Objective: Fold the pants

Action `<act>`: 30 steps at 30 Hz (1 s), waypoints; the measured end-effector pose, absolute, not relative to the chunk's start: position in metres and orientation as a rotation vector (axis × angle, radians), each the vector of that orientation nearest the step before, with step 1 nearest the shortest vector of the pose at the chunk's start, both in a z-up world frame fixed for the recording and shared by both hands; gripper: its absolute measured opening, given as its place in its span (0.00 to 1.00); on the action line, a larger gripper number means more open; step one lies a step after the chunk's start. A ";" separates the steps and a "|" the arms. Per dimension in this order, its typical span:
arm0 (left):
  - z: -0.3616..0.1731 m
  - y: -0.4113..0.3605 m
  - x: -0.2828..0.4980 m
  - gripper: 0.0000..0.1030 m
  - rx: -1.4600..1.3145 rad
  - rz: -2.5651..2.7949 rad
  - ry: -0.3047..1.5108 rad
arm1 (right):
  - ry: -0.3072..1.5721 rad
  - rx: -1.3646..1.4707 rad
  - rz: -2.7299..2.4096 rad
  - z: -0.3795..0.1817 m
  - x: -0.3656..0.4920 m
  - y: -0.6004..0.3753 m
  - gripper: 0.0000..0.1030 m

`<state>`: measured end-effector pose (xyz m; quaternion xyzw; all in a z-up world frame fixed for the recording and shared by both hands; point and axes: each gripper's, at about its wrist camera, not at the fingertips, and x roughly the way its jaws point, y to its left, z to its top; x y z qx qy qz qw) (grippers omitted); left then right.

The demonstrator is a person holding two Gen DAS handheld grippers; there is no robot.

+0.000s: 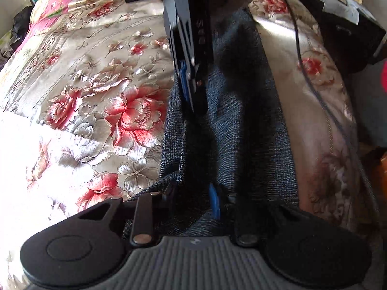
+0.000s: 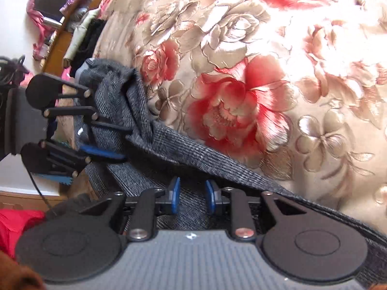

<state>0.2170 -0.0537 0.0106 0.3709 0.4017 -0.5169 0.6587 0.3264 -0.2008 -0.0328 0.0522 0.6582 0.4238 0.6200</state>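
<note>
Dark grey checked pants lie as a long strip on a floral satin bedspread. My left gripper is shut on a raised fold of the cloth at the near end; one blue pad shows and the other finger is buried in fabric. In the right wrist view the left gripper sits at the left with the pants bunched between its fingers. My right gripper is narrowly parted, its blue pads pinching a ridge of pants cloth. From the left wrist view the right gripper points down into the strip further along.
A thin dark cable runs over the bedspread to the right of the pants. Dark clutter sits at the far right edge. A wooden bed frame and a red cloth lie beside the bedspread.
</note>
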 end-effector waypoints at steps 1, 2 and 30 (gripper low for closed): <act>0.012 -0.053 0.216 0.39 0.829 -1.167 0.911 | 1.508 0.146 0.975 -0.032 0.331 -0.202 0.24; 0.013 -0.052 0.217 0.39 0.823 -1.164 0.916 | 1.488 0.177 0.977 -0.032 0.335 -0.203 0.25; 0.032 0.026 0.260 0.49 0.663 -0.465 0.778 | 1.434 0.415 1.128 -0.055 0.325 -0.119 0.45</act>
